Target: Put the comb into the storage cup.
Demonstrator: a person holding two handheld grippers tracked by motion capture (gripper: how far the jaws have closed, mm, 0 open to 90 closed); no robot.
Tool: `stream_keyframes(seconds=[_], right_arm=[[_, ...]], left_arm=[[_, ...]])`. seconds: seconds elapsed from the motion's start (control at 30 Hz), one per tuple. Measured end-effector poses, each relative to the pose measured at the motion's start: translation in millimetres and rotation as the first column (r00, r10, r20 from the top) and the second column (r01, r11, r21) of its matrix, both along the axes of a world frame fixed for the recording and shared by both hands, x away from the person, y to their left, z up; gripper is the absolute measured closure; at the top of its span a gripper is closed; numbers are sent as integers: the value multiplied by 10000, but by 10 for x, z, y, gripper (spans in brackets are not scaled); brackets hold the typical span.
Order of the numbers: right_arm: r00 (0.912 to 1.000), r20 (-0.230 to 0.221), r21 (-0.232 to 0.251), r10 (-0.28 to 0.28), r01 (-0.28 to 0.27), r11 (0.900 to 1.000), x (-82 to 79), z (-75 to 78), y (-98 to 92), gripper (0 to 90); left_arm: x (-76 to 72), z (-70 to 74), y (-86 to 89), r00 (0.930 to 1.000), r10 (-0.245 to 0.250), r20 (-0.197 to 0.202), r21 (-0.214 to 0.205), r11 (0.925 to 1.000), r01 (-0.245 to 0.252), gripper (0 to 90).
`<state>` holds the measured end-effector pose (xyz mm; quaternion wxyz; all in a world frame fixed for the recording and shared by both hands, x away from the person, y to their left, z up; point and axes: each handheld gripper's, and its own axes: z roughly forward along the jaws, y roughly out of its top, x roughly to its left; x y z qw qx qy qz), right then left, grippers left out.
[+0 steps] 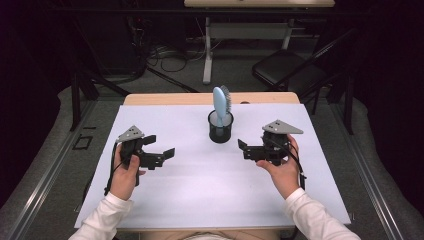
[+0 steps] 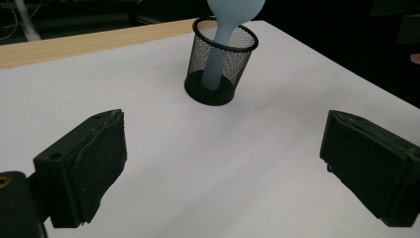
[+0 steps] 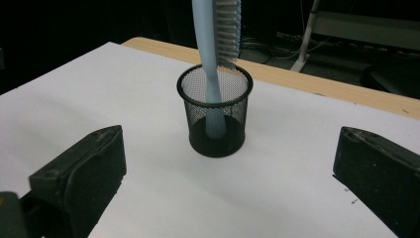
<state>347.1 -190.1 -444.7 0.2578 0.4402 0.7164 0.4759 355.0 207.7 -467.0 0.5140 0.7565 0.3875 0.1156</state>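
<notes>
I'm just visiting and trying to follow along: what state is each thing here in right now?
Brush: standing handle-down in the cup, head sticking out, leaning on the rim.
Cup: upright on the white sheet, touched by neither gripper.
Left gripper: open, holding nothing, apart from the cup.
Right gripper: open, holding nothing, apart from the cup.
Sheet: lying flat on the table.

The person wears white long sleeves (image 1: 107, 215). Each black gripper, the left gripper (image 1: 159, 149) and right gripper (image 1: 247, 148), has a grey three-cornered plate on top and a thin black cable.
</notes>
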Motion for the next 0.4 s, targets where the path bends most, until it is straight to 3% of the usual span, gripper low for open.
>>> stream_keyframes(seconds=[0.17, 0.4], right_arm=[[9998, -1, 145, -202, 202, 9997, -125, -166, -104, 0], [9978, -44, 346, -667, 668, 9972, -280, -404, -236, 0]], left_arm=[[-48, -124, 85, 9999, 141, 37, -177, 9997, -140, 52], [-61, -164, 103, 9997, 147, 169, -83, 9999, -146, 52]])
